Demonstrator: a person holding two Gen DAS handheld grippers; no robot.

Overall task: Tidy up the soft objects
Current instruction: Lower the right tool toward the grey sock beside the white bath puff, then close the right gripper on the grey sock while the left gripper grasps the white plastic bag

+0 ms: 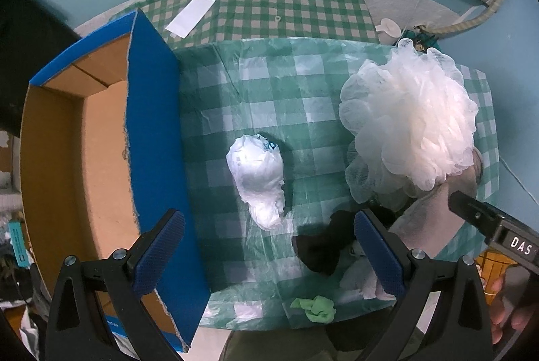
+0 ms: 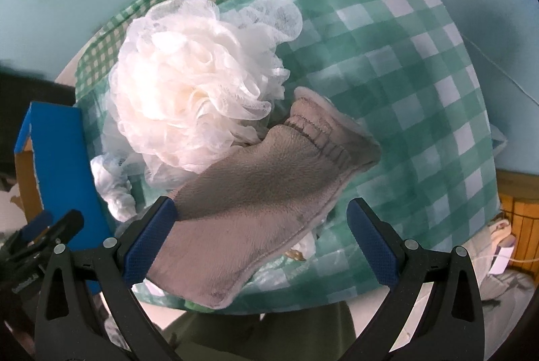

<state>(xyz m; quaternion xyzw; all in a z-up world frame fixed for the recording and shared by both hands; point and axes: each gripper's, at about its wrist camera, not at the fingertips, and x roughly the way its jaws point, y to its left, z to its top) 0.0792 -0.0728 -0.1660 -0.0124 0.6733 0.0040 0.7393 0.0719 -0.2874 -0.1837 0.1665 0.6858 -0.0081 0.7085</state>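
Beige mitt [image 2: 256, 202] lies between the spread fingers of the right gripper [image 2: 261, 244], touching its left pad, white mesh sponge [image 2: 198, 85] just beyond. Left gripper [image 1: 269, 255] gapes empty above a crumpled white bag [image 1: 257, 172], cardboard box [image 1: 81, 159] to its left.

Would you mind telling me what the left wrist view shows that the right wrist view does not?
Only the left wrist view shows the inside of the cardboard box, a white sheet of paper, a black cloth and a small green cloth. Only the right wrist view shows the whole beige mitt, with its gathered cuff, lying between the open fingers of the right hand-held gripper. Both show the white mesh bath pouf, the crumpled white plastic bag, the box's blue wall and the green checked tablecloth. The left hand-held gripper is open and empty.
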